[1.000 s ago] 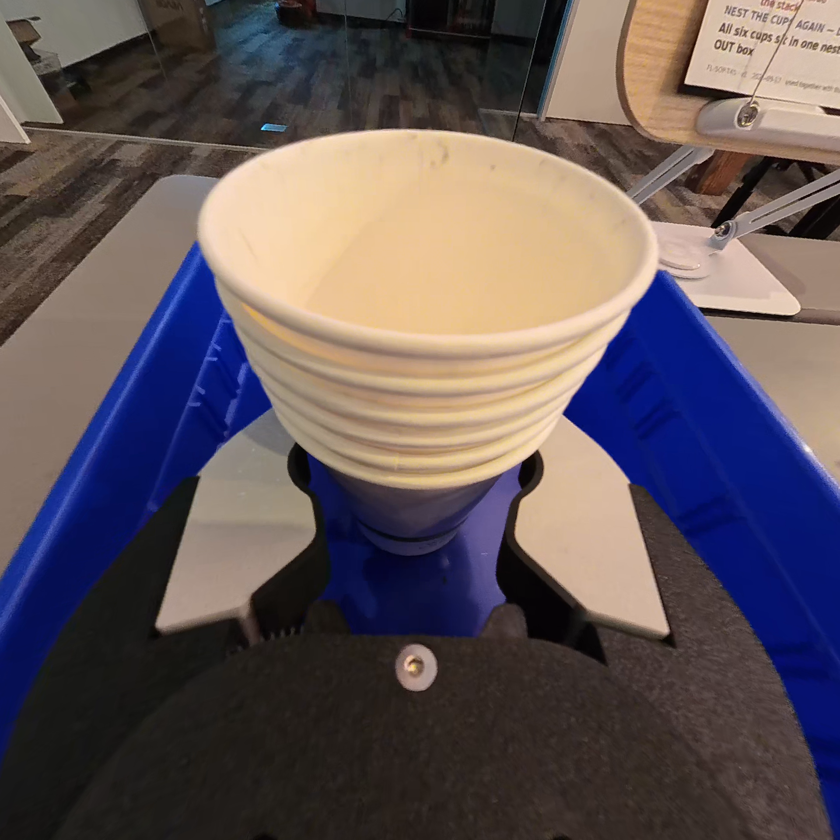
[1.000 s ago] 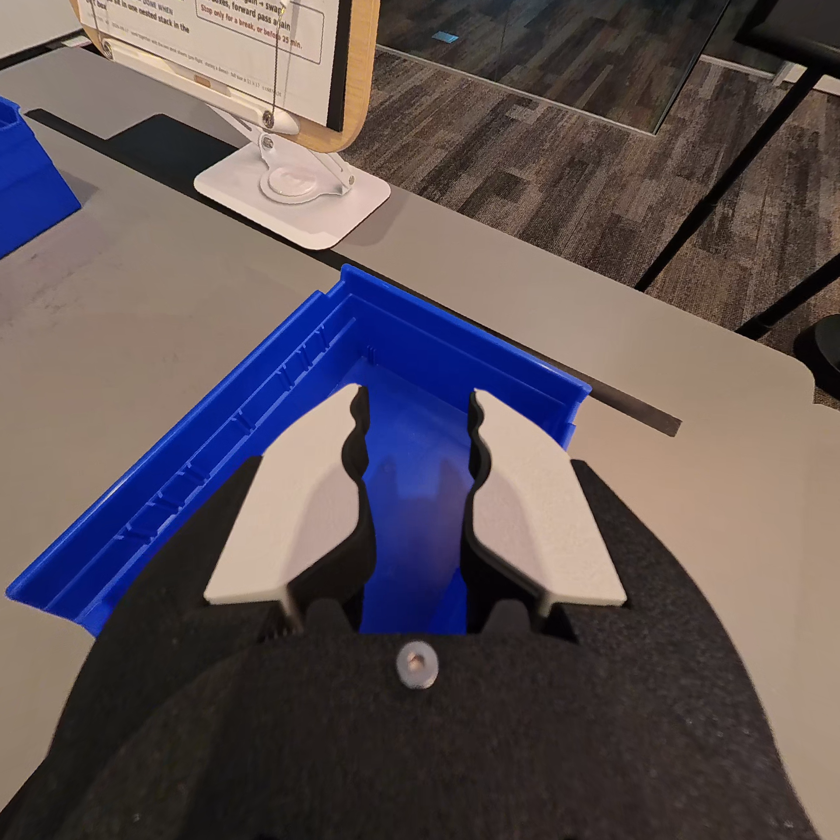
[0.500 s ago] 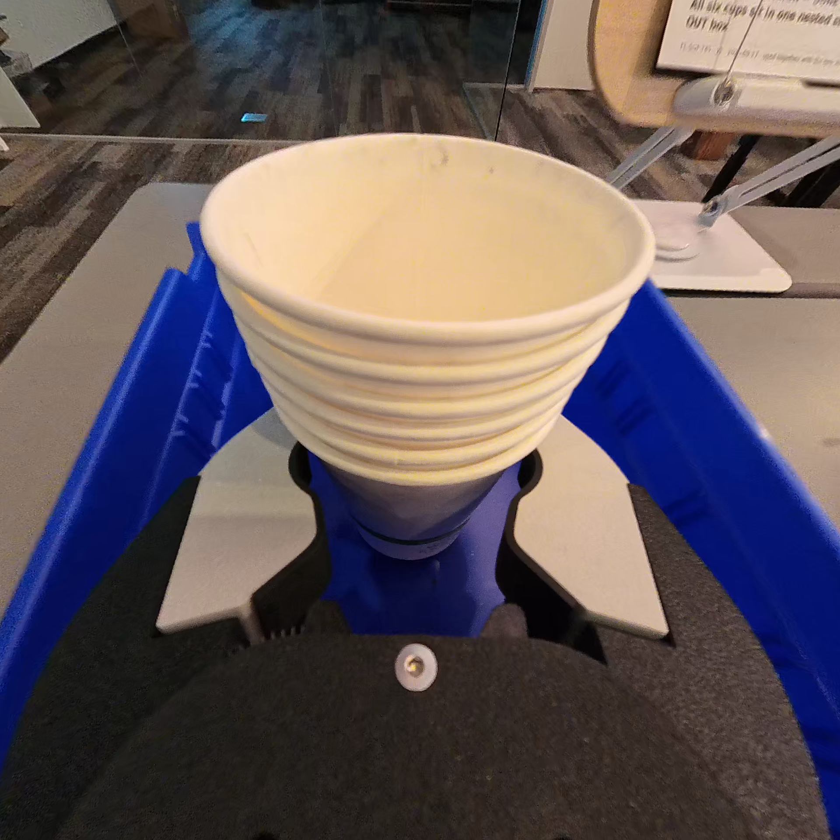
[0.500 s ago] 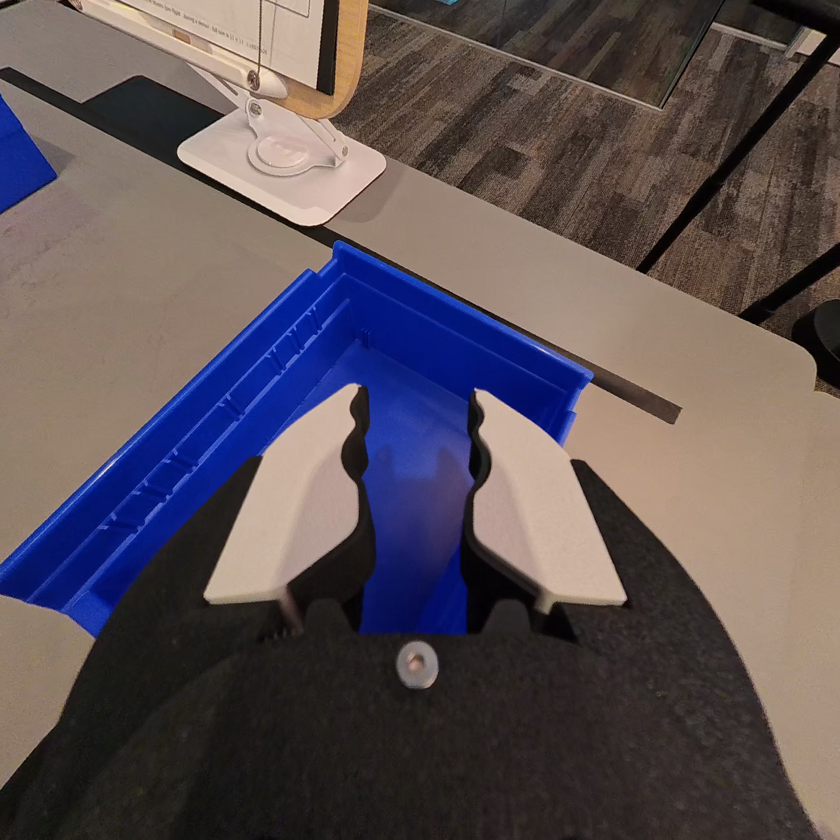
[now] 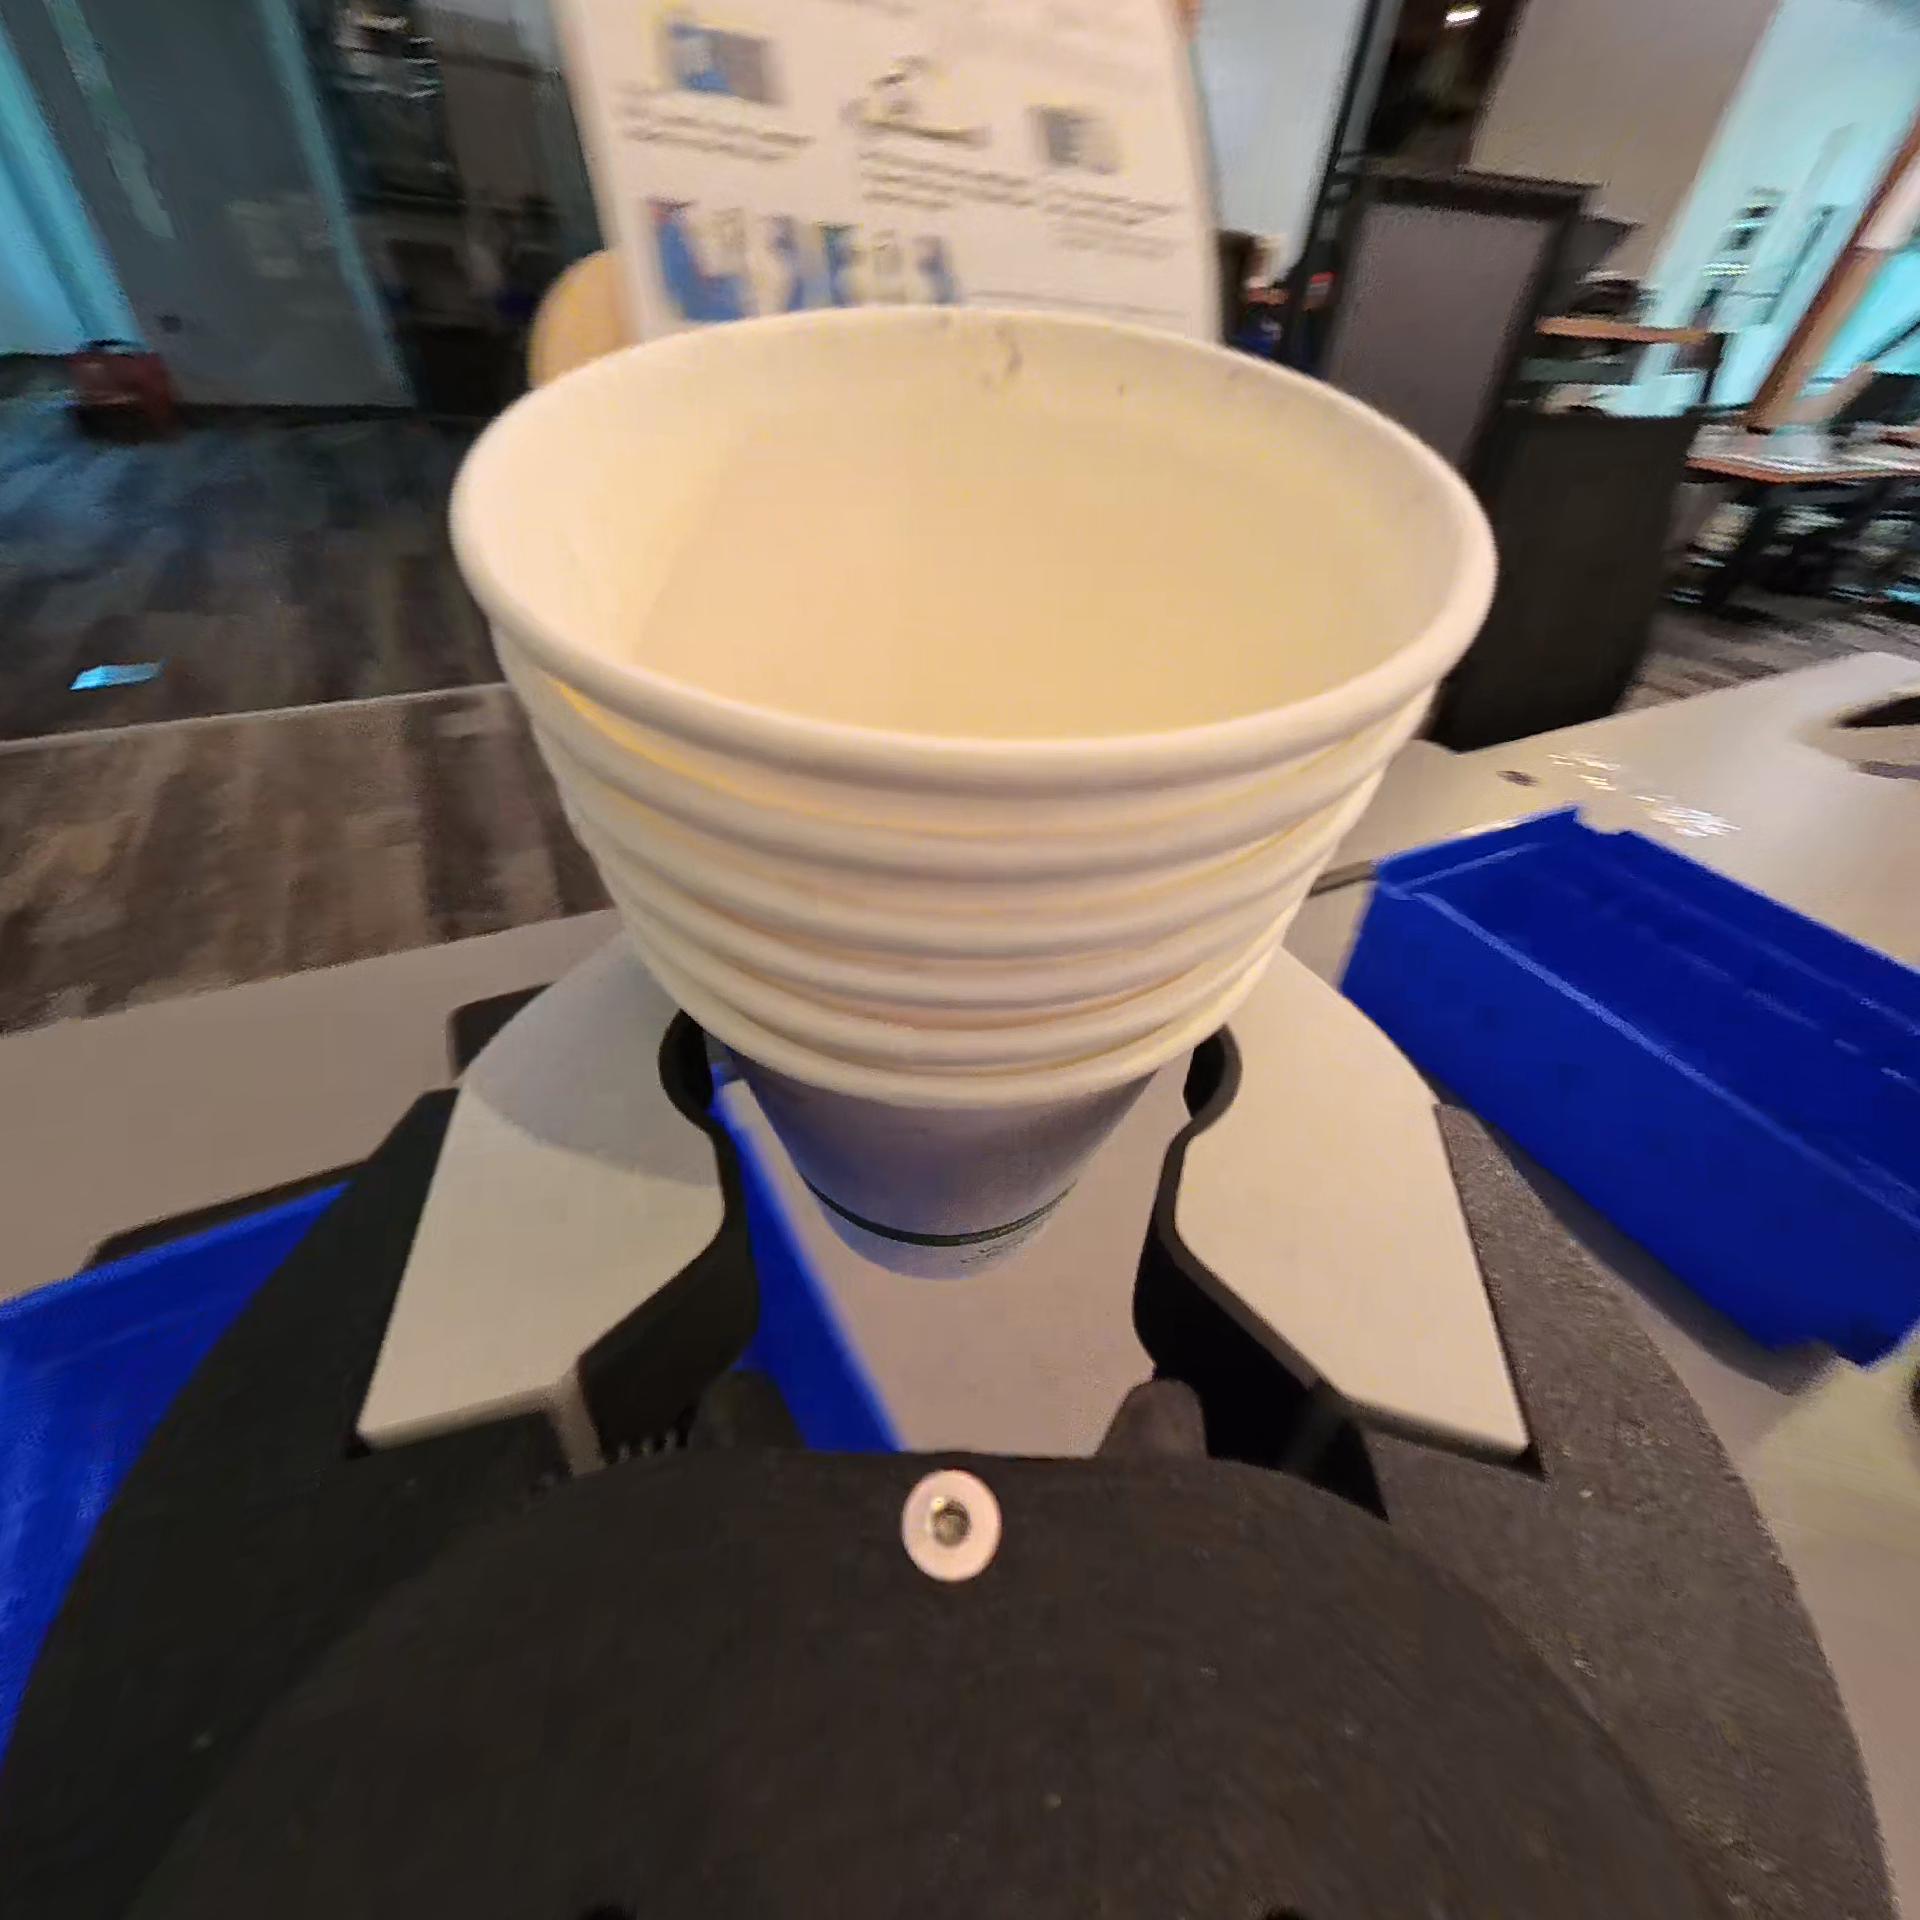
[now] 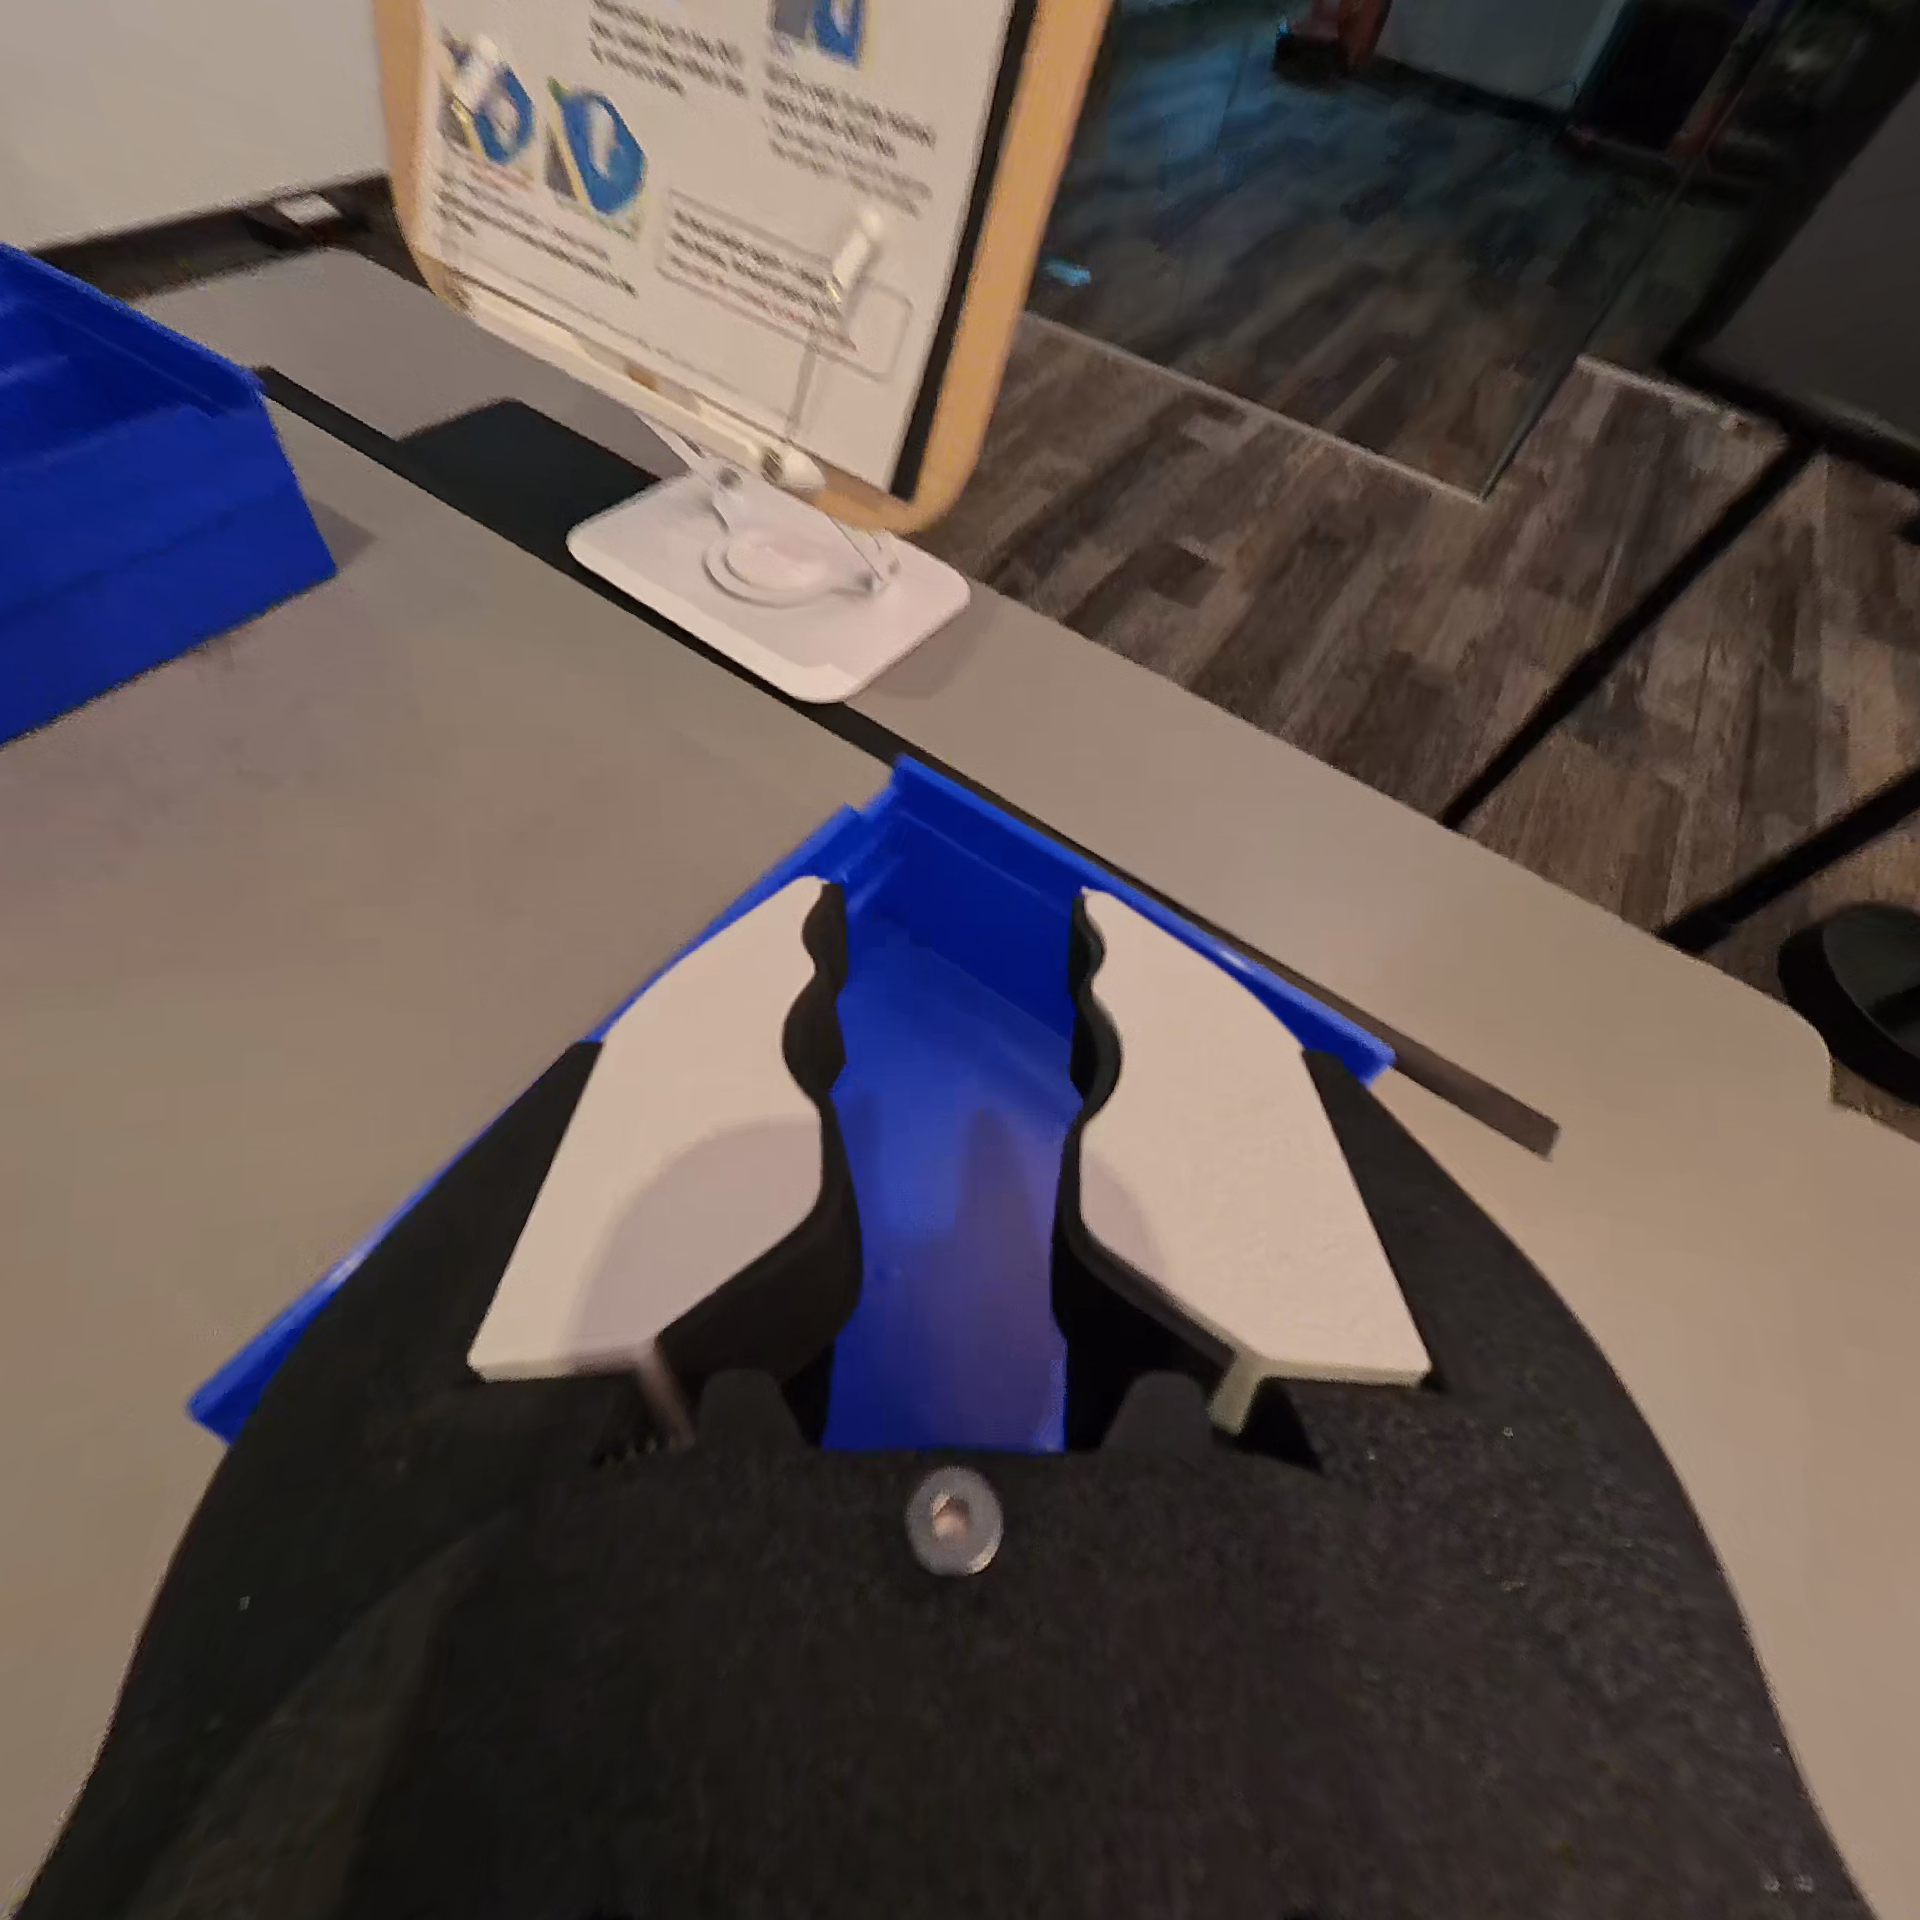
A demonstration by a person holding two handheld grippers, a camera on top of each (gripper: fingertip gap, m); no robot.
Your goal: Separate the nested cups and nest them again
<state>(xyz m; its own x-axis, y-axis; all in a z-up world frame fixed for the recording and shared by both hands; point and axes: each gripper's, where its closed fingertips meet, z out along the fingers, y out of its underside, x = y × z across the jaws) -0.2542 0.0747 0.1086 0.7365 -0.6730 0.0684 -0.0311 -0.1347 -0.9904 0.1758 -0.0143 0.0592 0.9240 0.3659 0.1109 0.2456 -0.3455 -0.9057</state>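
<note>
A stack of several nested cream paper cups (image 5: pixel 966 790) stands upright between the fingers of my left gripper (image 5: pixel 951 1091). The gripper is shut on the grey lower wall of the bottom cup and holds the stack in the air, above the edge of a blue bin (image 5: pixel 125 1382) and the grey table. My right gripper (image 6: pixel 951 904) is open and empty, and hovers over a second blue bin (image 6: pixel 416 1236) whose floor shows between its fingers. No cups show in the right wrist view.
The second blue bin also shows in the left wrist view (image 5: pixel 1662 1091), at the right. A sign board on a white stand (image 6: pixel 769 592) sits at the table's far edge, with the other bin (image 6: pixel 125 520) at the left. The floor lies beyond the table edge.
My left gripper has lifted the cup stack up out of its blue bin and swung right, bringing the other bin into view. My right gripper has shifted over its bin, still open.
</note>
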